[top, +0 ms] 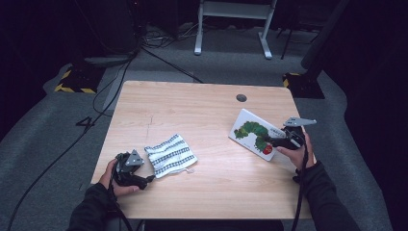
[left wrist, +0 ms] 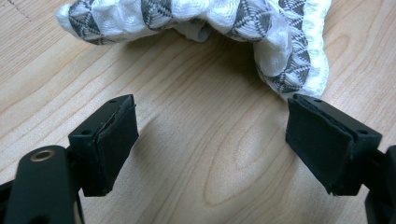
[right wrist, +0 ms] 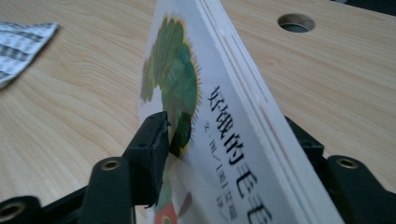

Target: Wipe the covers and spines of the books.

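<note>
Pale wood grain runs across the counter (top: pixel 211 183), bare along its near edge between the person's two dark sleeves. At about 8 o'clock on the counter the left hand (top: pixel 111 179) grips the left tongs (top: pixel 148 178), which point to 3 o'clock at the near corner of the cloth (top: pixel 170 155). In the left gripper view the left tongs (left wrist: pixel 212 140) stand wide, with bare wood between the pads; the cloth (left wrist: pixel 196 21), white with grey woven bands, lies bunched just past the tips, and its edge comes down to the tip of the pad at 3 o'clock, though contact there cannot be told. Nothing is pinched.

At about 3 o'clock on the counter the right hand (top: pixel 297 153) holds the right tongs (top: pixel 266 139), which reach toward 9 o'clock onto the near corner of the book (top: pixel 255 134). The book is a white board book with a green caterpillar on its cover and a red spot near the gripped corner. In the right gripper view the right tongs (right wrist: pixel 233 135) straddle the book (right wrist: pixel 224 116), which stands tilted between them with its thick page edges facing 3 o'clock. One pad sits against the cover at the caterpillar picture; the other is hidden behind the book, so whether the pads press or merely bracket it cannot be told.

Further off, at 1 o'clock, a round hole (top: pixel 241 97) is cut in the counter, seen also in the right gripper view as a hole (right wrist: pixel 295 22) beyond the book. Beyond the far edge grey carpet (top: pixel 231 62) carries black cables and a white frame (top: pixel 235 24).
</note>
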Demonstrator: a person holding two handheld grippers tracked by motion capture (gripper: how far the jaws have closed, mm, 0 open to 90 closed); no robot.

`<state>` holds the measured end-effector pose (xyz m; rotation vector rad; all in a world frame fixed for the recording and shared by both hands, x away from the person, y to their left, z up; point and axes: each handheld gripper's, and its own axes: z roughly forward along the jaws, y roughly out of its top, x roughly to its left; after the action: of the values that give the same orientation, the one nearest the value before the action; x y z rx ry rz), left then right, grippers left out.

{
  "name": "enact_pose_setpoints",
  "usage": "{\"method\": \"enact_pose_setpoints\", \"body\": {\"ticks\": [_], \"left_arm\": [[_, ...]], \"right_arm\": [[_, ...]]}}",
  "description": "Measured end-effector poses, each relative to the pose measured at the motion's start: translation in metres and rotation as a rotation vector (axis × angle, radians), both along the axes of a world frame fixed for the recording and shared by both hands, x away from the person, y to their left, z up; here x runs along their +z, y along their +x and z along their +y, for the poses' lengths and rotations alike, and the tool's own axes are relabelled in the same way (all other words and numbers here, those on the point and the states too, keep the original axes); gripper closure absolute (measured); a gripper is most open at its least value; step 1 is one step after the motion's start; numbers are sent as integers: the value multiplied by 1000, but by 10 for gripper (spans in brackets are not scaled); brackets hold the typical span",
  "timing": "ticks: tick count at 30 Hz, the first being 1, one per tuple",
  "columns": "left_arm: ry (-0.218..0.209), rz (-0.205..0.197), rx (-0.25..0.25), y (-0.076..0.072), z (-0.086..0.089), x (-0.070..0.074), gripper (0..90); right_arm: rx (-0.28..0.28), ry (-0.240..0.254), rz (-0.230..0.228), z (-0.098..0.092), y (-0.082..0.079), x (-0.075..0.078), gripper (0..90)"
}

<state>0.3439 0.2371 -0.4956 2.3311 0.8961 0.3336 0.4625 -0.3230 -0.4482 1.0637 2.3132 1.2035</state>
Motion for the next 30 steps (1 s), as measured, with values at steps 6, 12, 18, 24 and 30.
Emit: {"method": "enact_pose_setpoints", "body": {"ticks": [6,12,18,24,30], "left_arm": [[-1,-1,0,0,0,0,172],[-19,6,5,0,1,-1,172],[-38,5,16,0,3,-4,159],[-69,-22,19,-1,5,-8,143],[-85,-33,21,-2,6,-9,141]], "right_arm": [[-50,-35,40,-17,3,-4,388],[-46,-65,52,-15,3,-4,367],[-27,-126,28,-12,-4,-3,344],[-7,-197,7,-12,-19,1,329],[11,-255,-20,-16,-37,1,320]]}}
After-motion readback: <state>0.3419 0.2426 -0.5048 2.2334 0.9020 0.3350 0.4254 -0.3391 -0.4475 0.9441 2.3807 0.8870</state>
